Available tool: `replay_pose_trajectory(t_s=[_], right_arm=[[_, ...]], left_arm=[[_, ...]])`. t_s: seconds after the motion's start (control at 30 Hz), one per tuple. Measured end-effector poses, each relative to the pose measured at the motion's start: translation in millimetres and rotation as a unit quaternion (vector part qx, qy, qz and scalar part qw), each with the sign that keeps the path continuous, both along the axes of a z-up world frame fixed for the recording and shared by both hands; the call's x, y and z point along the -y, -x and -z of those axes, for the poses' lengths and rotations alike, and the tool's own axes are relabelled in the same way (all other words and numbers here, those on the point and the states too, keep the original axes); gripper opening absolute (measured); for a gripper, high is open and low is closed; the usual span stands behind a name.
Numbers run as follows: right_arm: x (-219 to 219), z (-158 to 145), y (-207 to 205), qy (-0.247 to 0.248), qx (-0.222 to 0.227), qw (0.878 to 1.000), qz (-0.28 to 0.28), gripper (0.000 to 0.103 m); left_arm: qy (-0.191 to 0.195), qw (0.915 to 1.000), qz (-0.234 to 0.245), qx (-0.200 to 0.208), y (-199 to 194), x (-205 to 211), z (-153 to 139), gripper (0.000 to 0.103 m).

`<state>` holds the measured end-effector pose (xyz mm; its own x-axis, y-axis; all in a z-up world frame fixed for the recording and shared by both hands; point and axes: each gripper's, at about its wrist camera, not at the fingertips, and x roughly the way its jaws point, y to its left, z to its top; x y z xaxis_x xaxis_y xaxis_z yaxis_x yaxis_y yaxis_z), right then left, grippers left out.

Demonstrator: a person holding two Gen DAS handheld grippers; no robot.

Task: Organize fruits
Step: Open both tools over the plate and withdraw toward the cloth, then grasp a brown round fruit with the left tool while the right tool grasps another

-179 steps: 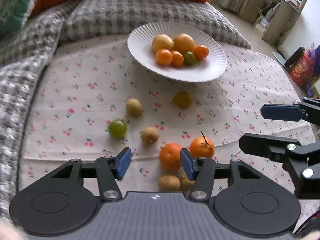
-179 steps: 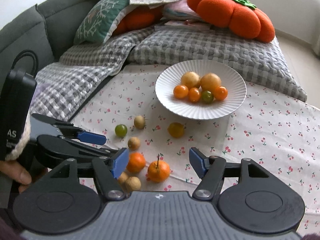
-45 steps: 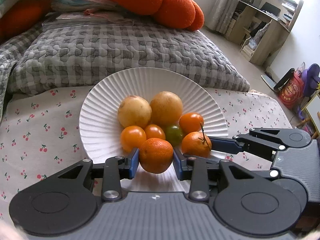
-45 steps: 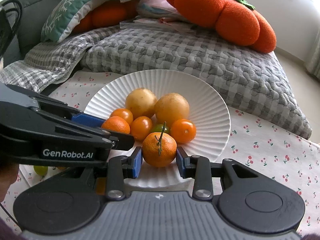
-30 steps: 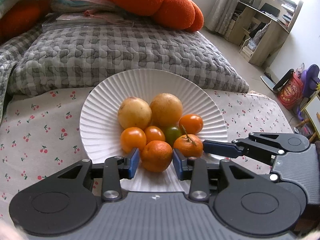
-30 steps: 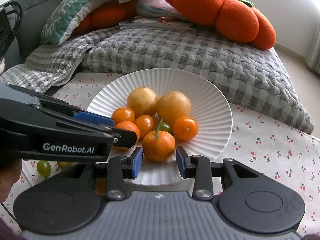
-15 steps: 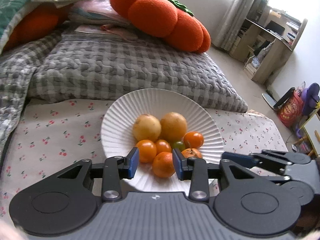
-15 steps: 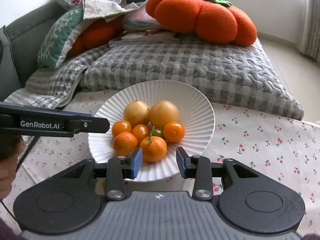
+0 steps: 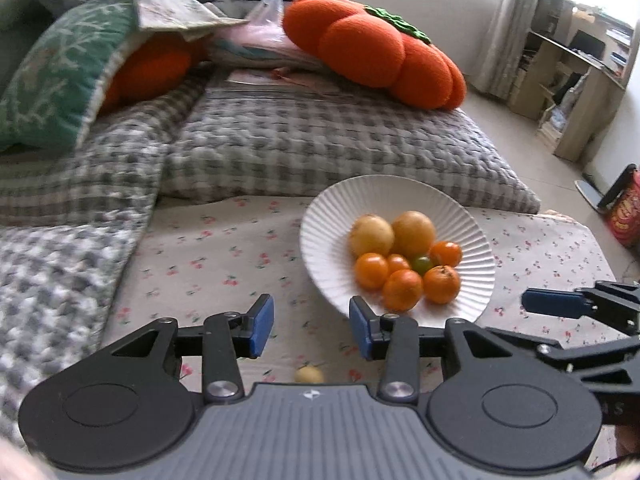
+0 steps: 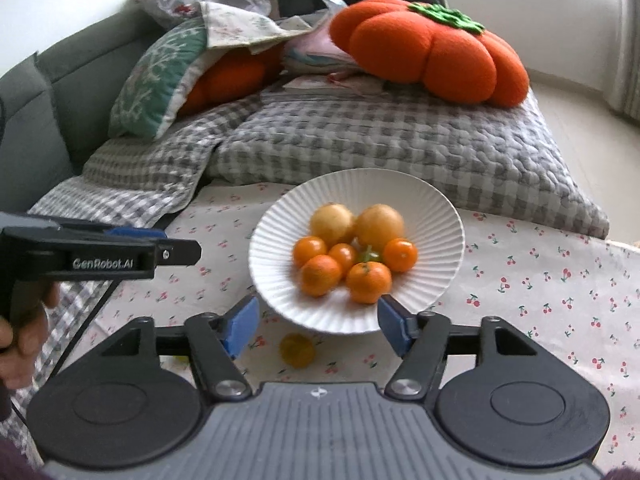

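Note:
A white ribbed plate (image 9: 320, 236) (image 10: 440, 208) on the cherry-print cloth holds several fruits: two pale yellow ones at the back, small oranges and a green one. The two mandarins (image 9: 402, 290) (image 10: 368, 282) lie at the plate's front. My left gripper (image 9: 311, 332) is open and empty, above the cloth left of the plate. My right gripper (image 10: 318, 326) is open and empty, above the plate's near rim. A small yellow fruit (image 10: 297, 350) lies on the cloth below the right gripper; one (image 9: 309, 375) also shows under the left gripper.
Grey checked quilts (image 9: 320, 148) and an orange pumpkin cushion (image 10: 428, 48) lie behind the plate. A green patterned pillow (image 9: 52, 88) is at the left. The cloth's right edge drops to the floor, where a desk (image 9: 576, 92) stands.
Both grippers let go of their mandarins onto the plate, opened wider and drew back and up. The left gripper has swung to the left of the plate.

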<state>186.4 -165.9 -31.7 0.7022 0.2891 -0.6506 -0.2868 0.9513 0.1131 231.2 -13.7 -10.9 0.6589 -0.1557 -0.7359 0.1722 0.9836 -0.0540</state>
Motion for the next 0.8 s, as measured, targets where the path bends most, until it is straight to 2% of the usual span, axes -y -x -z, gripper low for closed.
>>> replay_pose_trajectory(t_s=[0.07,0.3,0.8], right_arm=[[-6,-1,6,0.008,-0.003,1.000,-0.011,0.072],[-24,-1,25,0.035,-0.010,0.998,-0.041,0.075],[-42,-3,60,0.031,-0.012,0.997,-0.070,0.077]], left_arm=[[-0.009,0.9999,-0.003,0.003,8,-4,-2,0.033],[-0.055,0.9985,-0.005,0.009,33,-10,-2,0.046],[-0.049,0.9988,-0.011,-0.001,61,-17,-4,0.063]])
